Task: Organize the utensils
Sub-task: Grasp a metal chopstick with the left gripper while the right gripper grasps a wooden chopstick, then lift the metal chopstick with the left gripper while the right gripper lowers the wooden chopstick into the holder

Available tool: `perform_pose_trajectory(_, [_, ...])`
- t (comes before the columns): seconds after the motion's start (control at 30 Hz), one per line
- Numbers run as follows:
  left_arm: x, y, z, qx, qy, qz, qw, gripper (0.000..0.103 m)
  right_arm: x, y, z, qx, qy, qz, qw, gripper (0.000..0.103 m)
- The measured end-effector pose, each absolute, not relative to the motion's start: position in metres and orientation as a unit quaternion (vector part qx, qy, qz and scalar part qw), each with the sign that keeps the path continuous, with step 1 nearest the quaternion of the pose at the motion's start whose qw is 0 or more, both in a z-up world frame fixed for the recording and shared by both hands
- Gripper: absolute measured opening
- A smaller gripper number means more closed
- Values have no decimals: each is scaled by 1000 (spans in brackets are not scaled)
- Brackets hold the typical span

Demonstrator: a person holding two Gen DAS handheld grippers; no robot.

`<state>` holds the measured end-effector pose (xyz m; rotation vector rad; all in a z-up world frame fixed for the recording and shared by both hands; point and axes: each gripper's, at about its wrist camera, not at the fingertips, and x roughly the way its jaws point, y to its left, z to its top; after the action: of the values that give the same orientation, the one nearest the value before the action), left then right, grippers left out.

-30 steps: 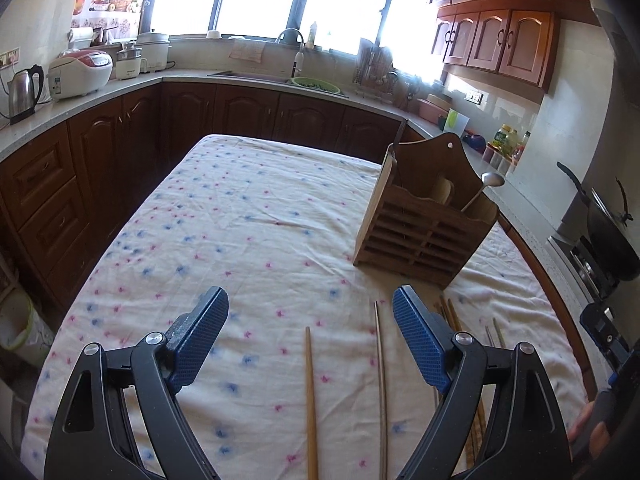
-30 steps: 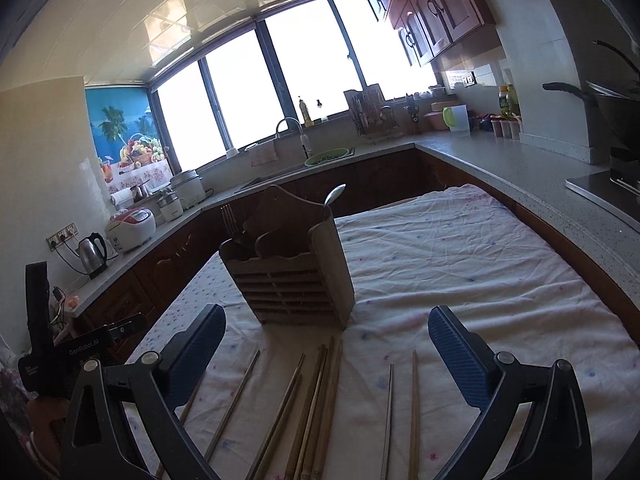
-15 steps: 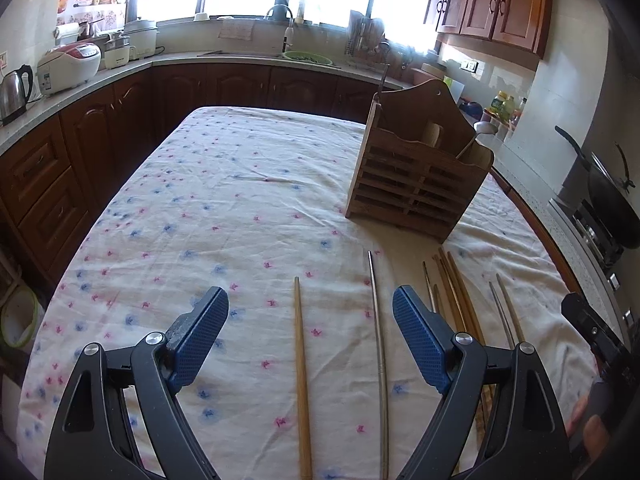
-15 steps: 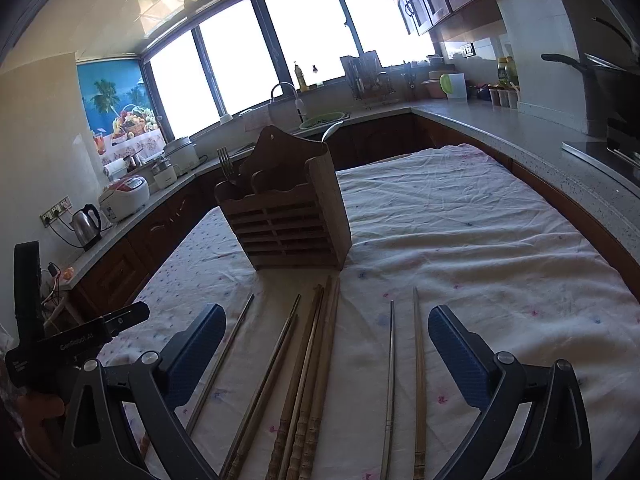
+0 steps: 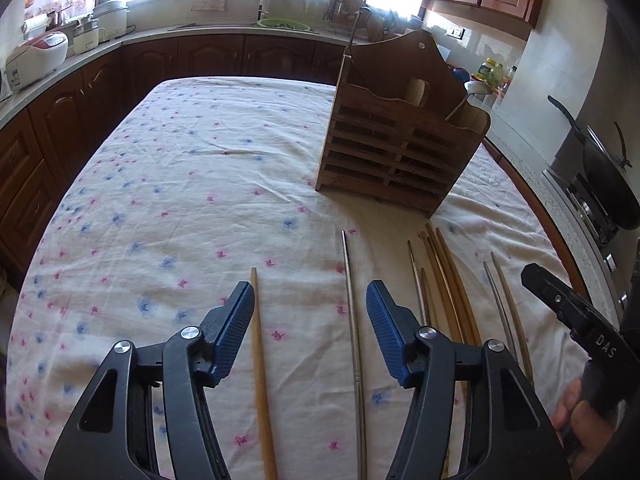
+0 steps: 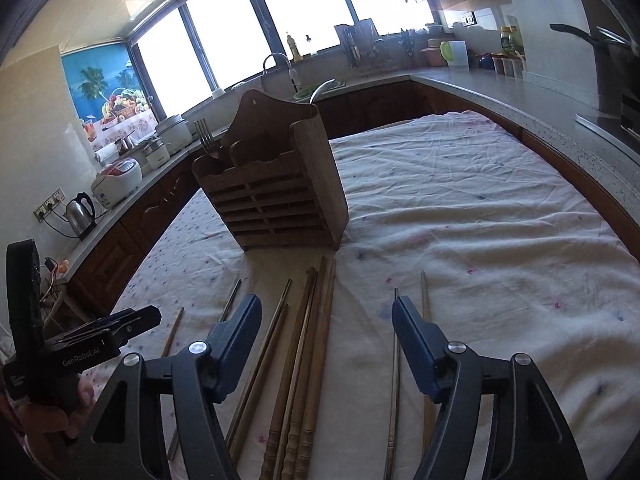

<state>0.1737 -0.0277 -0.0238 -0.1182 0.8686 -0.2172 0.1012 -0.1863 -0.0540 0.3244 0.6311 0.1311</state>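
A: We start with the biggest thing, the desk (image 5: 168, 184) under its flowered cloth. It gives us wide bare room on the left side, while the wooden utensil holder (image 5: 396, 140) stands toward the far right, with a spoon and a fork already in it. The chopsticks lie loose on the cloth in front of the holder, side by side, pointing toward it.

B: Our left hand-held gripper (image 5: 310, 312) is half wide and its jaws are closing. Between them lie a wooden chopstick (image 5: 260, 360) and a metal chopstick (image 5: 354, 340), neither pressed yet.

A: We judge that this is the pick-up step. To do it well, we should settle on one stick, or draw both together, and let the pads meet near the middle of the shaft so that it does not tip.

B: Our right hand-held gripper (image 6: 326, 312) is likewise closing from half wide. It straddles the bundle of wooden chopsticks (image 6: 312, 340), and a thin metal one (image 6: 395, 360) sits just at its right finger.

A: That stray one may get nudged, so we should keep the finger inside it.

B: On edges: the desk's right rim runs close past the outermost sticks in the left wrist view, and the two grippers work near each other. We would lift upward first, then swing toward the holder's open top.
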Motion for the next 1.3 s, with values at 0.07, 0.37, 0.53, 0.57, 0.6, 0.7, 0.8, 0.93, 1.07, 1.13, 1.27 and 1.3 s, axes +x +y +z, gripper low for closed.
perform_pose_trajectory(0.07, [182, -33, -26, -51, 426, -109, 897, 51, 110, -186, -56, 159, 319, 68, 932, 60])
perform_pose_trajectory(0.37, [214, -54, -46, -48, 466, -139, 872, 26, 155, -178, -74, 143, 372, 74, 914, 39])
perform_pose_trajectory(0.53, [228, -62, -56, -39, 482, -146, 863, 20, 179, -173, -88, 128, 398, 69, 906, 22])
perform_pose_trajectory(0.57, [231, -64, -59, -39, 486, -149, 860, 20, 183, -172, -91, 124, 403, 66, 905, 21])
perform_pose_trajectory(0.6, [233, -65, -62, -39, 491, -153, 857, 20, 186, -172, -93, 122, 408, 64, 903, 20])
perform_pose_trajectory(0.7, [236, -70, -63, -29, 487, -155, 859, 19, 195, -169, -94, 114, 415, 62, 901, 20])
perform_pose_trajectory(0.8, [238, -74, -63, -20, 487, -153, 860, 19, 202, -161, -94, 88, 417, 56, 903, 20])
perform_pose_trajectory(0.93, [238, -82, -64, 13, 476, -142, 868, 10, 207, -154, -95, 52, 416, 43, 907, 19])
perform_pose_trajectory(1.07, [240, -75, -63, -4, 478, -142, 867, 5, 205, -147, -93, 30, 415, 36, 908, 8])
perform_pose_trajectory(1.13, [240, -68, -62, -18, 482, -144, 864, 5, 205, -152, -93, 52, 417, 42, 906, 6])
perform_pose_trajectory(1.27, [231, -54, -58, -38, 478, -145, 865, 4, 198, -162, -87, 92, 409, 56, 906, 5])
perform_pose_trajectory(1.3, [228, -51, -55, -45, 477, -147, 865, 4, 194, -164, -84, 96, 404, 57, 908, 5])
